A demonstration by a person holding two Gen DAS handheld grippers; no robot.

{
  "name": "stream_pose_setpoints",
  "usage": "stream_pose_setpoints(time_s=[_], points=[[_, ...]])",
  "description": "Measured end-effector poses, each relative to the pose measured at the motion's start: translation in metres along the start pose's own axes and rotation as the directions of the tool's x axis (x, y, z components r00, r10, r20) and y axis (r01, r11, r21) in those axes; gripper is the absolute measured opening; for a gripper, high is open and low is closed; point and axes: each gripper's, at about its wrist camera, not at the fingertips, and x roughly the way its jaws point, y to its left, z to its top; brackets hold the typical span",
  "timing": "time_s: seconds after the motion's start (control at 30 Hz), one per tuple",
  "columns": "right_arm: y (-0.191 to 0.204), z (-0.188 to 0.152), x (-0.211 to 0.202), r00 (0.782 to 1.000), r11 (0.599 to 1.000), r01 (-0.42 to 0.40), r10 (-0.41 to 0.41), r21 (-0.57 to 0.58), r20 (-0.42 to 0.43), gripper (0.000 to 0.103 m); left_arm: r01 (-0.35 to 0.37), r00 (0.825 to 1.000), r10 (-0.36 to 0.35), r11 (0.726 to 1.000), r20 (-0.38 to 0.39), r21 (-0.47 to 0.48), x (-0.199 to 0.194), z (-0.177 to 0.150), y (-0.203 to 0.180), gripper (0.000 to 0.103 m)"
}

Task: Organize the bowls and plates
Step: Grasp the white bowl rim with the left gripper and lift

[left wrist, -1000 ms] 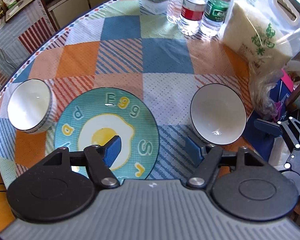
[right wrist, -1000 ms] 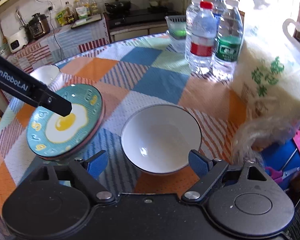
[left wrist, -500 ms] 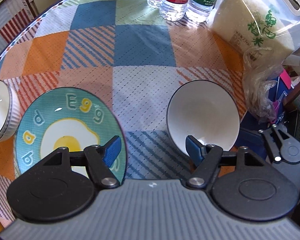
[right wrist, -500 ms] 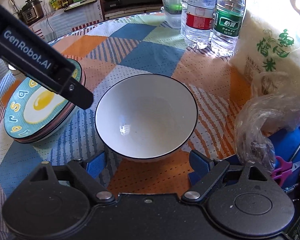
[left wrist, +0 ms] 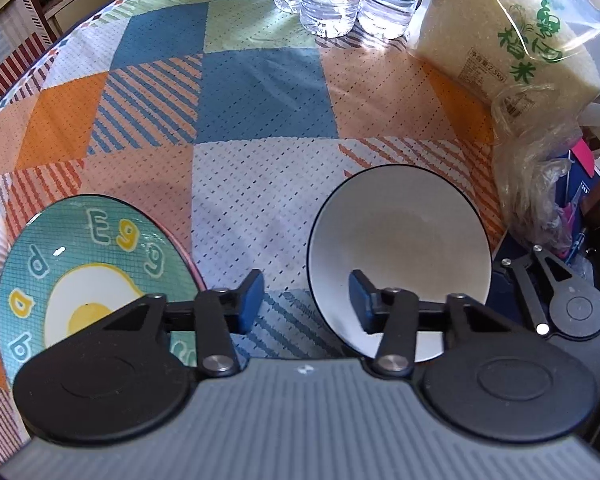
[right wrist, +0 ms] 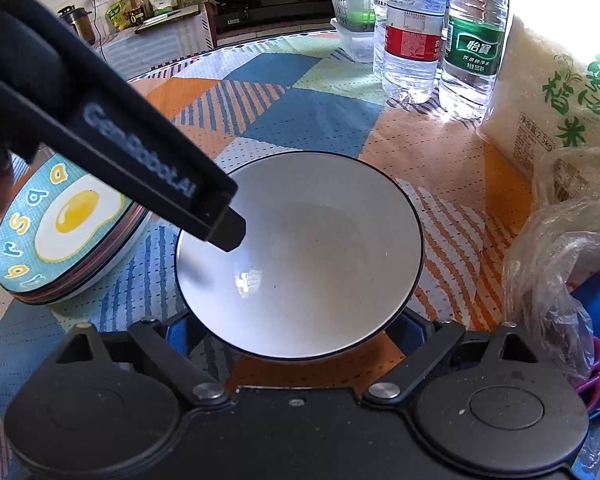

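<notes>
Teal round plate (left wrist: pixel 88 276) lettered "Egg" lies left of the black-rimmed white ceramic bowl (right wrist: pixel 300 256) on the patchwork tablecloth (left wrist: pixel 260 92); "GenRobot.AI" marks the left gripper (left wrist: pixel 306 300), wide open and empty, now nearer the bowl; the right gripper (right wrist: pixel 300 334), wide open, has closed in and straddles the bowl's base.

1. Plate (left wrist: pixel 88 276): raised letters "E", "g", "g" run along the far rim, above the painted fried egg. More letters, among them "d", "a" and "p", follow the left rim. In the right wrist view the plate (right wrist: pixel 60 228) shows "a", "s", "r" and "b".
2. Left hand-held gripper (right wrist: pixel 148 168), above the plate: white "GenRobot.AI" along its black side.
3. Green-label bottle (right wrist: pixel 474 40), far from the plate: "怡寶", with "555" in the small print beneath.
4. Rice bag (left wrist: pixel 512 36), right of the bottles: large green "稻" and "米"; its small label reads "2.5kg".
</notes>
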Motion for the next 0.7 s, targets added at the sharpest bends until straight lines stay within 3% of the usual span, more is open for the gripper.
stream_pose_setpoints(time_s=[0.23,0.5,0.7], points=[[-0.001,0.003,0.010,1.000,1.000,-0.010,0.010,0.018,0.027,0.098,0.102,0.994,-0.107,0.989,-0.034,-0.111,0.027,-0.011,0.003,0.025],[0.001,0.001,0.017,0.999,1.000,-0.001,0.000,0.011,0.051,0.099,0.096,0.995,-0.095,0.981,0.015,-0.168,0.024,-0.014,0.012,0.012],[0.004,0.001,0.016,0.995,1.000,-0.013,0.011,0.019,0.095,0.098,0.064,0.997,-0.058,0.987,0.041,-0.150,0.014,-0.013,0.012,0.012]])
